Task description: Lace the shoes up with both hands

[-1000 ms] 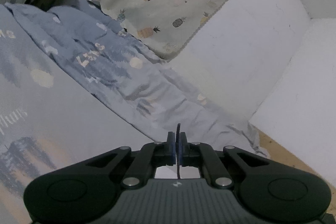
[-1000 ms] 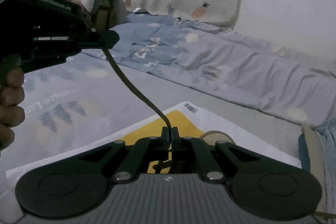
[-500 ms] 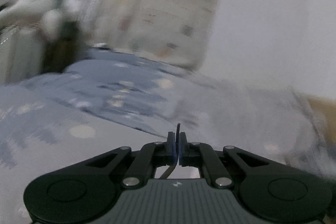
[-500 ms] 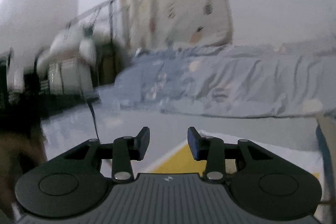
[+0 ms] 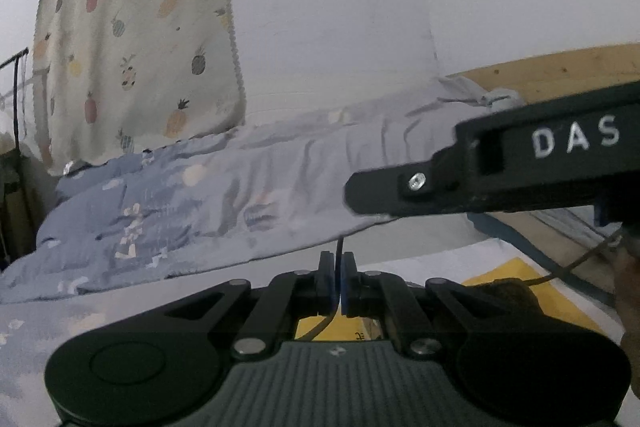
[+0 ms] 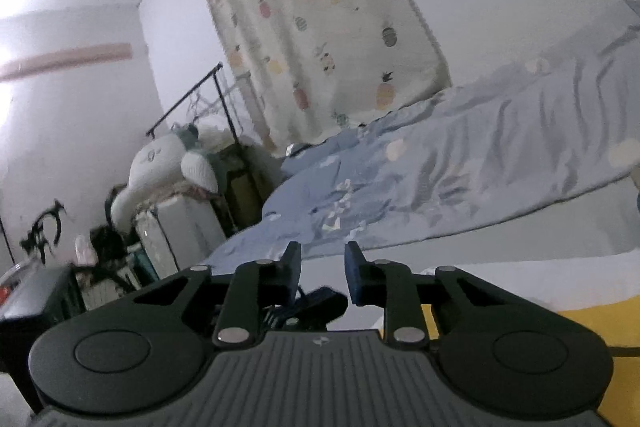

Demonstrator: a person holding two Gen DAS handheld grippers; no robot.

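Now the left gripper (image 5: 339, 281), low centre of its frame, is clenched on the dark lace (image 5: 340, 251), as it was a second ago. The right gripper (image 6: 322, 269) has let go of the lace it pinched then; its jaws stand apart with nothing between them and are closing again. In the left view its body crosses the right side. Lace trails lower right toward the dark shoe (image 5: 508, 293) on the yellow sheet (image 5: 520, 269). Judgement: handover done, right hand regrasps next.

The shoe (image 5: 508, 293) is mostly hidden behind the left tongs (image 5: 339, 281), and the lace (image 5: 576, 263) runs off toward the blurred right edge.
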